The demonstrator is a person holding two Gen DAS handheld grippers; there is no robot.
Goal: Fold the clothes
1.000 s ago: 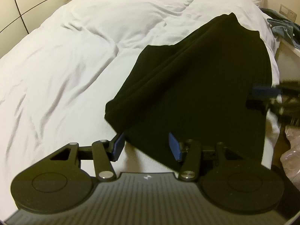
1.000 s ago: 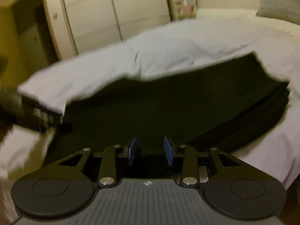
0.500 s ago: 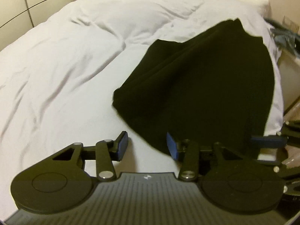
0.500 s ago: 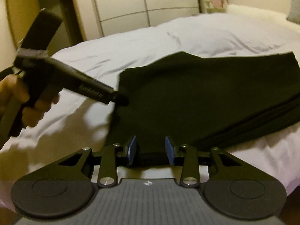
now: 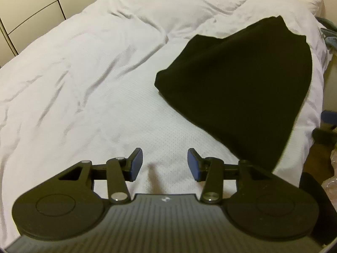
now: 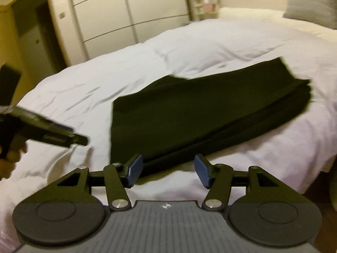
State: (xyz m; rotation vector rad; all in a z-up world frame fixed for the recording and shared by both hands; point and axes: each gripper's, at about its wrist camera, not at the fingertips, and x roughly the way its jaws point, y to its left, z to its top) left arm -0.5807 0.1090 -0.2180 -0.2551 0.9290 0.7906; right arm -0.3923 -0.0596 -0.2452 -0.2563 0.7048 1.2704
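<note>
Black garment (image 5: 238,84): one folded piece, lying flat on the white duvet (image 5: 84,73) near the bed's right-hand edge. In your left wrist view it sits ahead and to the right of your left gripper (image 5: 165,164), clear of both fingertips. In your right wrist view the garment (image 6: 189,113) lies directly ahead of your right gripper (image 6: 168,169); its near folded edge runs just beyond the left pad (image 6: 134,168), and contact there cannot be told.

Wardrobe (image 6: 118,14): far left and behind the bed, cream panels with dark horizontal seams.

Duvet: white, soft and rumpled on the left, with a fine dotted weave showing under your left gripper.

Garment material: matte black cloth, smooth, layered; stacked edges show along its right side in the right wrist view. Outline is roughly a long slab, tapering to a peak at the far end.

Left gripper: black linkage arms, blue pads, jaws spread wide, nothing between them, poised over bare duvet. In the right wrist view it (image 6: 80,141) appears at left, blurred, held in your hand (image 6: 10,156), apart from the garment's left edge.

Right gripper: same build, jaws spread wide, holding nothing.

Pillow (image 6: 311,2): grey, at far upper right.
</note>
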